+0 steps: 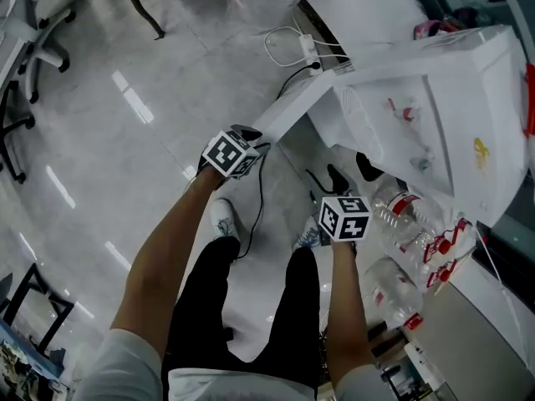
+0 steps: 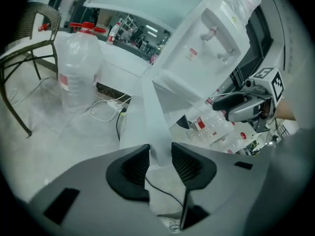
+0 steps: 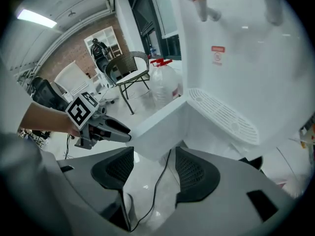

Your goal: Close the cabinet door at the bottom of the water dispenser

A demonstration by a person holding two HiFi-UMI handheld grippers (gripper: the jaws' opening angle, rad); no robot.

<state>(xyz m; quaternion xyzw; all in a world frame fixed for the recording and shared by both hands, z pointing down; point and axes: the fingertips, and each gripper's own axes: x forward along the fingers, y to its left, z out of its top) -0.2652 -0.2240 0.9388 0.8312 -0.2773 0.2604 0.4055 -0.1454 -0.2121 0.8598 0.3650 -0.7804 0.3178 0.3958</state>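
Door wide open, swung out from dispenser base: closing not yet done. Your left gripper pinches door's free edge. Your right gripper spread, empty, low beside dispenser. Whole swing shut remains.

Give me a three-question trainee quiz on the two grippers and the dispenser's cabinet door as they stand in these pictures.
1. Which gripper has the edge of the cabinet door between its jaws?
A. the left gripper
B. the right gripper
C. neither
2. True or false: the cabinet door is already shut against the water dispenser.
3. Fill in the word: the right gripper's jaws stand ___, with nothing held between them.

Key: 1 A. 2 false, since the door stands swung out from the body. 3 apart.
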